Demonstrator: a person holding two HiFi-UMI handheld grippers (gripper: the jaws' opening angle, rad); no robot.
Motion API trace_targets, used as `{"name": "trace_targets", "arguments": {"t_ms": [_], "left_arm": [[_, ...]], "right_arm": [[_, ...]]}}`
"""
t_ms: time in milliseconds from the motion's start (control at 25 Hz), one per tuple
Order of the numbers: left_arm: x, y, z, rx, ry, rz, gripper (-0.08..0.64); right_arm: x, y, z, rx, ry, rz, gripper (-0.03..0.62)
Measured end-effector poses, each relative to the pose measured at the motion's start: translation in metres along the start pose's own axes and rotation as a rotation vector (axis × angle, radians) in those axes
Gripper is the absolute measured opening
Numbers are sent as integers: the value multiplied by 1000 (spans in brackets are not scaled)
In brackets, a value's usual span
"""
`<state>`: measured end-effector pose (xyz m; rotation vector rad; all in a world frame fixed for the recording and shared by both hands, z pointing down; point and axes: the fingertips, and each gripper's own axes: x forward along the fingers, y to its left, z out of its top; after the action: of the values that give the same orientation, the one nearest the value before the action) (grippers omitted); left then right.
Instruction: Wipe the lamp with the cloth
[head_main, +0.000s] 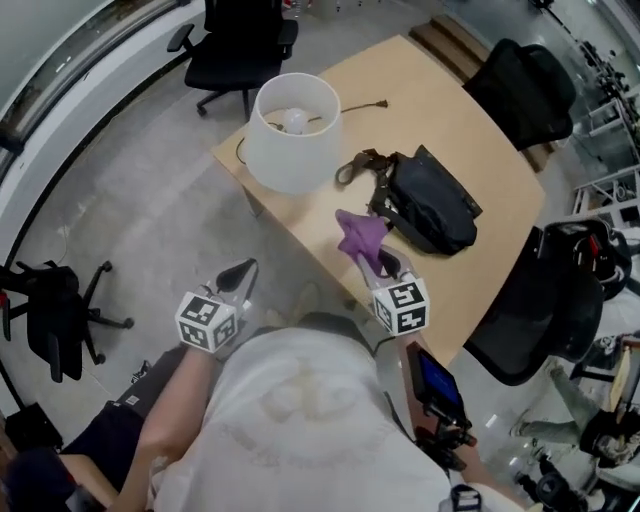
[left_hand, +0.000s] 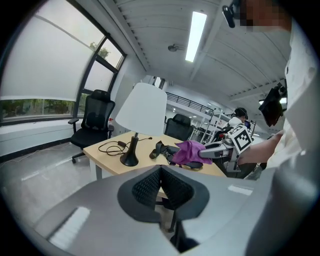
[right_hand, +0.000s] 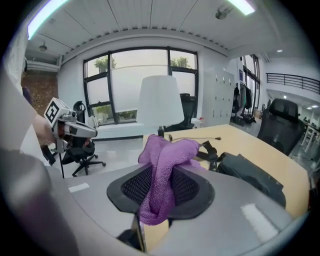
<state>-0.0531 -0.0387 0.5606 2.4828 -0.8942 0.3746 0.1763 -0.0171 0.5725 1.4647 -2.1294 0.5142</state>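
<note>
Right gripper (right_hand: 161, 175): jaws part-closed, pinching the purple cloth (right_hand: 162, 150), which bunches up over the pads. Left gripper (left_hand: 161, 182): jaws together, empty, out over the floor beside the table (head_main: 480, 130). Lamp (head_main: 293, 135) stands on the table's far corner, well apart from the cloth; black bag (head_main: 430, 205) lies near the cloth. My read: cloth is in hand, wiping not yet begun. No readable text anywhere, only square markers on the gripper cubes.

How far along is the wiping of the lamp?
Done: the purple cloth is gripped in the right tool. In hand: it is held over the table's near edge, apart from the lamp. Left: the wiping itself, seemingly not begun. The left tool is shut, empty.
</note>
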Motion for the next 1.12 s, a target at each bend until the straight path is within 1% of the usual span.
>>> {"name": "trace_targets", "arguments": {"t_ms": [160,240,320,400,480,600,720,800,920,960,1040,1120], "left_arm": [[13,2,24,15,-3,11,2],[18,4,39,23,-5,27,2],[28,2,54,31,-2,41,2],[48,-7,64,45,9,36,2],[65,-11,71,72,19,30,2],[61,0,86,110,21,57,2],[41,8,94,111,29,97,2],[39,13,90,100,24,114,2],[41,27,72,70,24,126,2],[39,34,68,60,28,129,2],[40,43,72,49,28,122,2],[51,46,80,50,22,94,2]], "right_arm": [[-15,-25,67,-36,-203,20,121],[-22,-32,111,-61,-311,53,121],[-30,-40,155,-90,-397,100,121],[-35,-51,187,-117,-446,138,121],[-27,-57,202,-135,-466,167,121],[11,-36,214,-158,-465,222,121],[35,-13,216,-134,-442,268,121],[44,-12,205,-101,-434,281,121],[59,-13,180,-80,-417,278,121],[66,-9,173,-78,-398,279,121],[78,-6,160,-70,-345,277,121],[86,-13,141,-58,-281,257,121]]}}
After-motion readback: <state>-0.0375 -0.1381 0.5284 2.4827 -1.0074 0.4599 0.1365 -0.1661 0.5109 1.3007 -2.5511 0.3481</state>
